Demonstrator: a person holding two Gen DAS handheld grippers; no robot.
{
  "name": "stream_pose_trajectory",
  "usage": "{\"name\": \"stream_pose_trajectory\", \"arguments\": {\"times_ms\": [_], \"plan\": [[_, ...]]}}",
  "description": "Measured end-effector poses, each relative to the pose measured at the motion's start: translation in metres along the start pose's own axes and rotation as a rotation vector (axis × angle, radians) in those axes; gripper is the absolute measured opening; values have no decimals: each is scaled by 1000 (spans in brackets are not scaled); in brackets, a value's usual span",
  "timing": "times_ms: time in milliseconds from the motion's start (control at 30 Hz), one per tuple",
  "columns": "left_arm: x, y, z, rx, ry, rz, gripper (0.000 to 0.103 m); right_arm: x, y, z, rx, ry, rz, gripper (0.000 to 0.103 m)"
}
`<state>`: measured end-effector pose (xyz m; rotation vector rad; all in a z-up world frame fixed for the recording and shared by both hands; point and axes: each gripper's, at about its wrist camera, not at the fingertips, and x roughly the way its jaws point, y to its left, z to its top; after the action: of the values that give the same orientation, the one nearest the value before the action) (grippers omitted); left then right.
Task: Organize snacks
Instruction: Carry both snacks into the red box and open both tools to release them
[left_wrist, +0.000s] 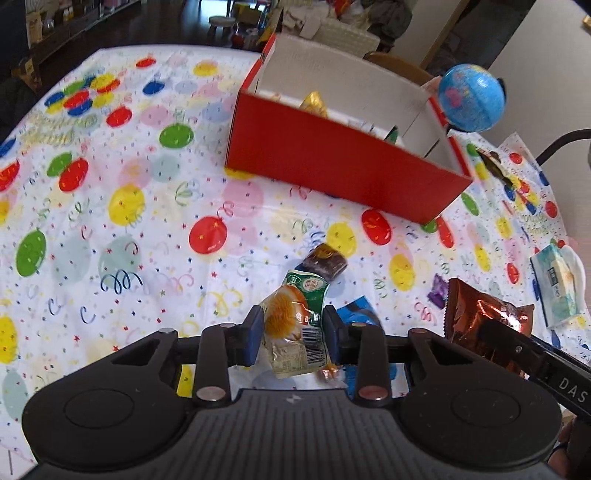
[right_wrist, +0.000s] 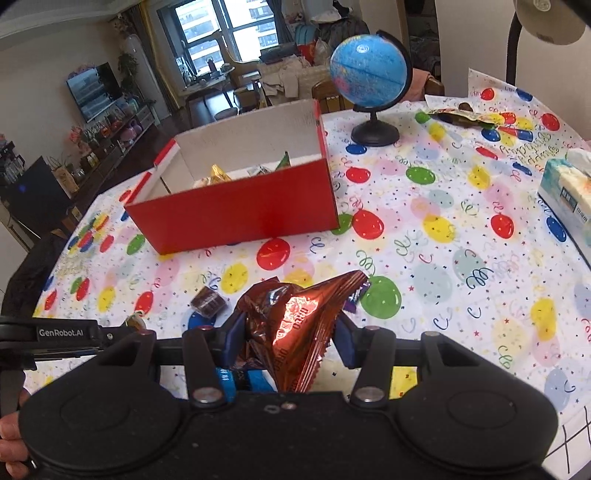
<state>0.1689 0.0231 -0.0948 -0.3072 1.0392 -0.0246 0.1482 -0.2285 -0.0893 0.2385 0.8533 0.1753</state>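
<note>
Snacks pinched: left hand-held gripper (left_wrist: 293, 330) grips green-orange packet (left_wrist: 295, 325), right (right_wrist: 291, 338) crinkled copper Oreo bag (right_wrist: 295, 325) (foil)

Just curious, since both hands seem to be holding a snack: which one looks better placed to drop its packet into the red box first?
Probably the left. Its jaws grip the green packet, and the red box lies almost straight ahead. The right's copper bag is also gripped, but the box sits off to its left. It's close, though.
</note>
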Motion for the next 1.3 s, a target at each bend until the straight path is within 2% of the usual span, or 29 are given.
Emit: {"name": "stream_pose_trajectory", "arguments": {"times_ms": [400, 733, 1033, 1300], "plan": [[-41, -16, 29, 36, -97, -19, 33, -28, 11, 33, -32, -98, 11, 49], [-54, -34, 71, 121, -180, -29, 33, -26, 24, 74, -74, -171, 7, 49], [-42, -39, 117, 164, -208, -11, 33, -6, 35, 112, -82, -206, -9, 49], [-14, -37, 157, 205, -203, 15, 33, 30, 43, 136, -90, -189, -25, 49]]}}
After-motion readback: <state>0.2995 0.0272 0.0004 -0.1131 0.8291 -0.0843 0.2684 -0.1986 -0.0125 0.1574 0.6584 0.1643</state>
